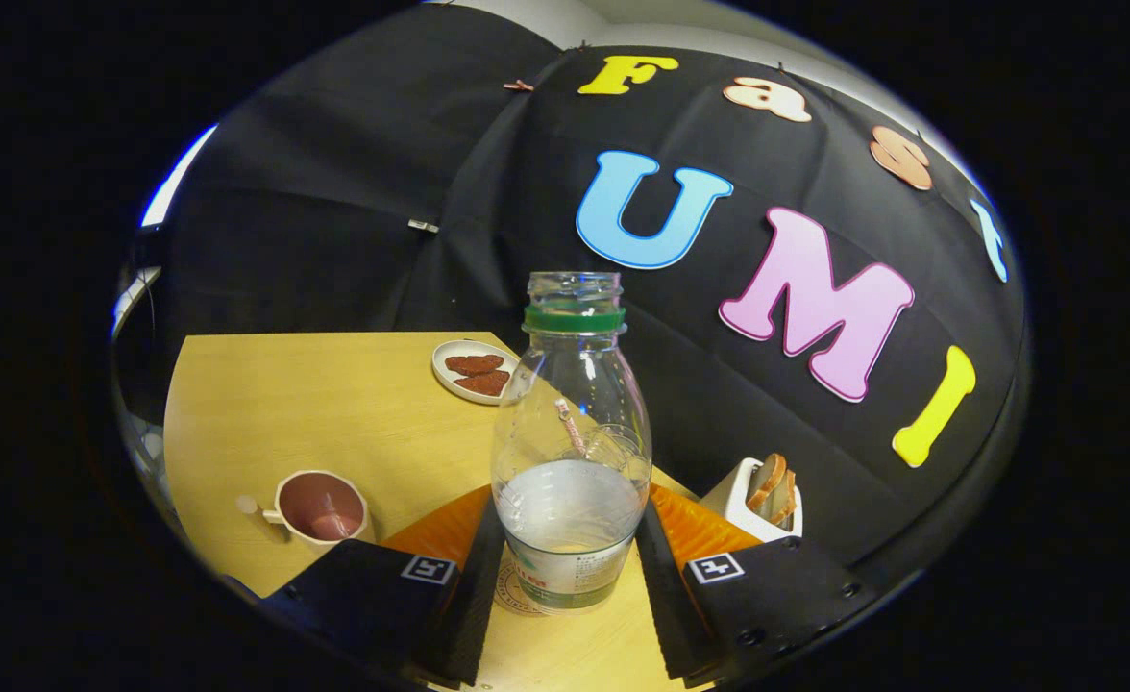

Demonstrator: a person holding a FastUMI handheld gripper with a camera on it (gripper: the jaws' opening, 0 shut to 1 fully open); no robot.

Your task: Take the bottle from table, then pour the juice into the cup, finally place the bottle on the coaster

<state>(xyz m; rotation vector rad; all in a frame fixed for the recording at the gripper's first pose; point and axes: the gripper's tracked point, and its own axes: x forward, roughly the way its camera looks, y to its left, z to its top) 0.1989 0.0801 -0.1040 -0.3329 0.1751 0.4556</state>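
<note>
A clear bottle with a green neck ring and no cap stands upright between my fingers. Cloudy pale juice fills its lower third. My gripper is shut on the bottle, one finger pressing each side of its lower body. The bottle's base sits over a round pale coaster with a printed ring, which peeks out beside the left finger; whether the base rests on it I cannot tell. The cup, cream outside and pink inside with a handle, stands on the wooden table to the left of my left finger.
A small white plate with reddish-brown cookies lies beyond the bottle near the table's far edge. A white holder with bread slices stands just right of my right finger. Something glassy with a striped straw shows through the bottle.
</note>
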